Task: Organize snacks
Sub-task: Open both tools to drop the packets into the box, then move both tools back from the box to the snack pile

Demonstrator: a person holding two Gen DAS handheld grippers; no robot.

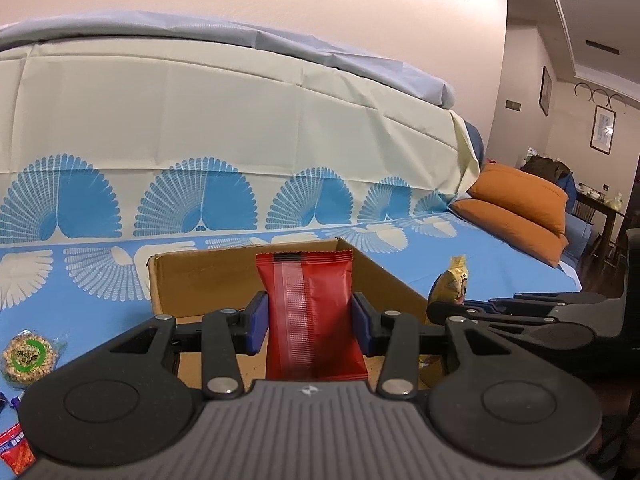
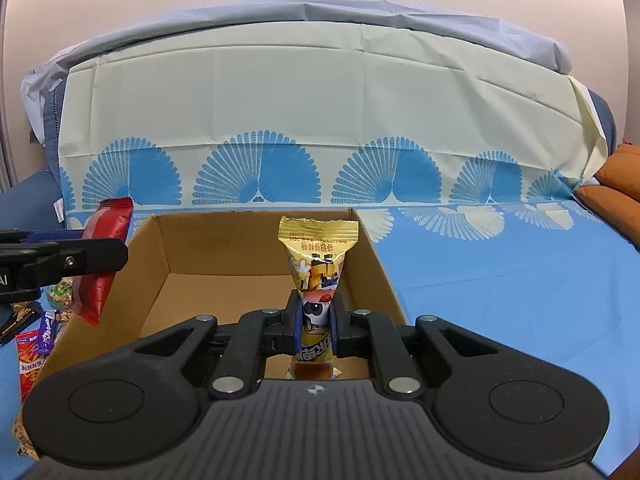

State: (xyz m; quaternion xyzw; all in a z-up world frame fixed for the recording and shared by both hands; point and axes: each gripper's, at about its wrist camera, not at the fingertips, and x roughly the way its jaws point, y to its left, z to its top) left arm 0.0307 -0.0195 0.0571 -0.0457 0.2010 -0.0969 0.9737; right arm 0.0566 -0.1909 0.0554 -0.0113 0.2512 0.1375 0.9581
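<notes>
My left gripper [image 1: 310, 326] is shut on a red snack packet [image 1: 312, 312], held upright above the near edge of an open cardboard box [image 1: 192, 280]. My right gripper [image 2: 316, 324] is shut on a yellow cartoon-printed snack packet [image 2: 318, 260], held upright over the box's bare inside [image 2: 224, 296]. In the right wrist view the red snack packet [image 2: 102, 256] and the left gripper's fingers [image 2: 80, 260] hang at the box's left wall. In the left wrist view the yellow snack packet [image 1: 450, 284] and the right gripper's fingers [image 1: 480, 312] show at the right.
The box sits on a blue cloth with white fan prints [image 2: 500, 272]. Loose snacks lie left of the box: a round green-labelled cake [image 1: 30, 358], a red packet [image 2: 30, 360] and a purple one [image 2: 46, 334]. Orange cushions [image 1: 516, 208] lie at the right.
</notes>
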